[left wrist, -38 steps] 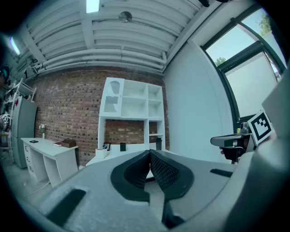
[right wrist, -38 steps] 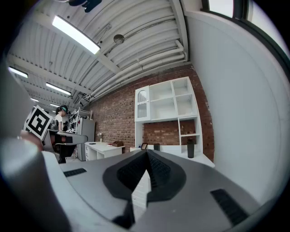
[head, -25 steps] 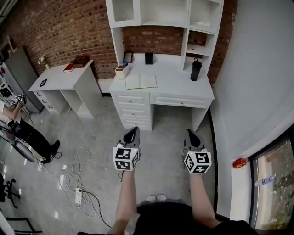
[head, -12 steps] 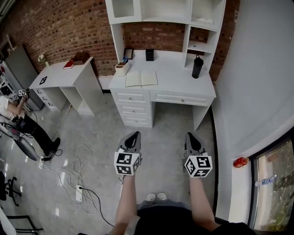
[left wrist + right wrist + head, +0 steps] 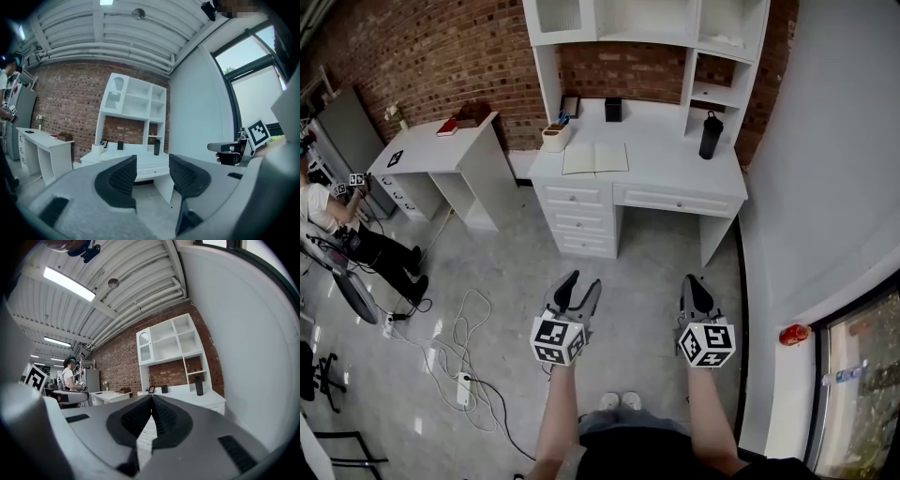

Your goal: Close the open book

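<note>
The open book lies flat on the white desk, far ahead of both grippers. My left gripper hangs over the floor at lower centre; its jaws are opening, with nothing between them. In the left gripper view the left gripper points toward the desk. My right gripper is level with it on the right, shut and empty. The right gripper shows its pads pressed together in its own view.
On the desk stand a black bottle, a pen cup and a small black box. A second white table carries a red book. Cables and a power strip lie on the floor at left, where a person stands.
The left gripper's jaws have parted from shut to open. The desk and book have shifted slightly in the head view.
</note>
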A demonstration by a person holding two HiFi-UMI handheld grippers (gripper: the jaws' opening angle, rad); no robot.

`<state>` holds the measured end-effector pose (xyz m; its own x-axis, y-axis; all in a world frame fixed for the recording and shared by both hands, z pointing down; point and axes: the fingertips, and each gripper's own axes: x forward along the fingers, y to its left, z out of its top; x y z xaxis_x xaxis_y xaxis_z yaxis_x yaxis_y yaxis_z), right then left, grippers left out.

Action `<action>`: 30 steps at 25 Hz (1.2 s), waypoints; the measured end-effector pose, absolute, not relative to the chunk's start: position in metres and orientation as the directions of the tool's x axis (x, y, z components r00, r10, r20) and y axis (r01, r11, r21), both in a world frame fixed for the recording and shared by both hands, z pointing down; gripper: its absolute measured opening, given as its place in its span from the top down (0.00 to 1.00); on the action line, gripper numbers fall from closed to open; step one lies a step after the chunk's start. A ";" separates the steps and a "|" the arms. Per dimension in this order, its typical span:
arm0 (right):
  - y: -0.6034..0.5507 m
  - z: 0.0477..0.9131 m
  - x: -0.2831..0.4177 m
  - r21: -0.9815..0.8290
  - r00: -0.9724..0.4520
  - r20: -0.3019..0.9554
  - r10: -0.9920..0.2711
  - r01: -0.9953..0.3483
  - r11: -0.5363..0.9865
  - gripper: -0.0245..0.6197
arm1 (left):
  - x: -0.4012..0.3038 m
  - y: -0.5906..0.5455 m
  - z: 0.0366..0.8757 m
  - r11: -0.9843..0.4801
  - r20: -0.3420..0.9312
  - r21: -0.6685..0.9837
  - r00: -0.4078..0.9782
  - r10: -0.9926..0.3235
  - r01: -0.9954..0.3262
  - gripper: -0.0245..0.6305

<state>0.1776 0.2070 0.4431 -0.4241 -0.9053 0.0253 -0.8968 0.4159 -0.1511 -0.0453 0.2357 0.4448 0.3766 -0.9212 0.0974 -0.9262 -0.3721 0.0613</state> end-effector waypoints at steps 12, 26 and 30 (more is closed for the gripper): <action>0.202 0.431 0.188 -0.170 -0.420 -0.012 -0.908 -0.894 0.416 0.96 | -0.051 0.238 0.427 -0.353 0.054 0.032 0.354 -0.934 -0.935 0.59; 0.185 0.410 0.216 -0.180 -0.413 -0.083 -0.907 -0.889 0.421 0.96 | -0.044 0.226 0.403 -0.315 -0.011 0.002 0.315 -0.949 -0.949 0.59; 0.168 0.402 0.218 -0.176 -0.411 -0.101 -0.906 -0.889 0.423 0.96 | -0.041 0.206 0.396 -0.320 -0.030 -0.003 0.320 -0.947 -0.947 0.59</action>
<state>0.2184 0.1677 0.4019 -0.4108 -0.9061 -0.1007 -0.8891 0.4226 -0.1757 -0.0413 0.2064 0.3959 0.3197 -0.9470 -0.0300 -0.9475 -0.3198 -0.0027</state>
